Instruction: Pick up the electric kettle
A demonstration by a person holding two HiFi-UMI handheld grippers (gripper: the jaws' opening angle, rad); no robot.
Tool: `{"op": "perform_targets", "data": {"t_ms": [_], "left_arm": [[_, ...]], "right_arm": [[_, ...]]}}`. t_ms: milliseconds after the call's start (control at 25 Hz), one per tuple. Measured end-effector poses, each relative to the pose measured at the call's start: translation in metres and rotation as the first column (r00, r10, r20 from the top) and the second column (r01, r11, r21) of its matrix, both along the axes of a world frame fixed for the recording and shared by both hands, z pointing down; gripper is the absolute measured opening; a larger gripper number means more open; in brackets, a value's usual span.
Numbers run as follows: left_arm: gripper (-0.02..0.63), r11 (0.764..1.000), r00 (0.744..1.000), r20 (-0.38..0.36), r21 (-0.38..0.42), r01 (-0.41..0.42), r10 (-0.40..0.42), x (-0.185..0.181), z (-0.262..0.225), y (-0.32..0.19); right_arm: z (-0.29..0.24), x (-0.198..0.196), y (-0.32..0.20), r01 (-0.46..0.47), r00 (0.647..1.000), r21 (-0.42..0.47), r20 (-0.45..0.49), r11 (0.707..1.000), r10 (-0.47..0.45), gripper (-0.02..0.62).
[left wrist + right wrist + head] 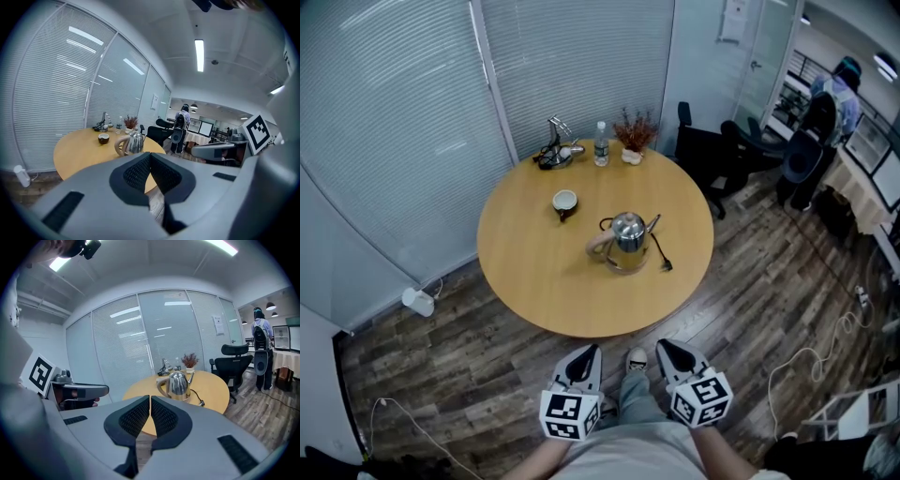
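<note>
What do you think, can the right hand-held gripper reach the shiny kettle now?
Probably not yet. The right hand-held gripper is short of the table edge, jaws together, and the kettle sits mid-table. Nothing blocks the way, though.

Electric kettle (628, 232): polished steel body, lid closed, tan handle.
You find it standing upright near the middle of the round desk (534, 281), handle toward your left, spout toward your right, its black cord (661, 255) lying just beside it.

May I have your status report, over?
Left hand-held gripper, right hand-held gripper: shut, empty. Shiny steel electric kettle untouched on round wooden table. Nothing between.
</note>
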State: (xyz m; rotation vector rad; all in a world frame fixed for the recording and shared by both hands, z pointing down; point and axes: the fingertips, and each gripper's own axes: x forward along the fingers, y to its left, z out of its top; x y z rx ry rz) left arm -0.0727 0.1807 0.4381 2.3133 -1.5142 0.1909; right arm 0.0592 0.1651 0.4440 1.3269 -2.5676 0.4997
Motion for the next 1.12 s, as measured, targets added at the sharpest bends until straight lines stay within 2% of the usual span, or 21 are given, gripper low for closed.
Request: {"op": "perform_targets", "data": {"t_ms": [360, 600, 720, 920, 1120], "left_arm": [[0.003, 0.999, 0.999, 0.008, -0.009, 0.050, -0.050, -0.005, 0.003, -0.065], [0.003, 0.996, 0.996, 0.020, 0.017, 0.087, -0.087, -0.002, -0.007, -0.116], [0.003, 0.992, 0.992, 0.046, 0.046, 0.115, -0.117, -0.002, -0.014, -0.138], [0.003, 0.989, 0.989, 0.018, 0.008, 0.150, -0.150, 0.000, -0.009, -0.174], [0.003, 0.980, 0.980, 0.035, 0.024, 0.195, -0.196, 0.004, -0.013, -0.202]], "right_arm": [[-0.001, -0.001, -0.069, 0.033, 0.999, 0.014, 0.014, 0.999, -0.033, 0.035], [-0.016, 0.006, -0.129, 0.048, 0.999, 0.046, 0.019, 0.998, -0.049, 0.035], [-0.020, 0.006, -0.154, 0.074, 0.997, 0.057, 0.015, 0.996, -0.075, 0.035], [-0.022, 0.003, -0.197, 0.119, 0.992, 0.057, 0.027, 0.991, -0.120, 0.035], [-0.024, 0.007, -0.228, 0.159, 0.986, 0.061, 0.037, 0.985, -0.161, 0.035]]}}
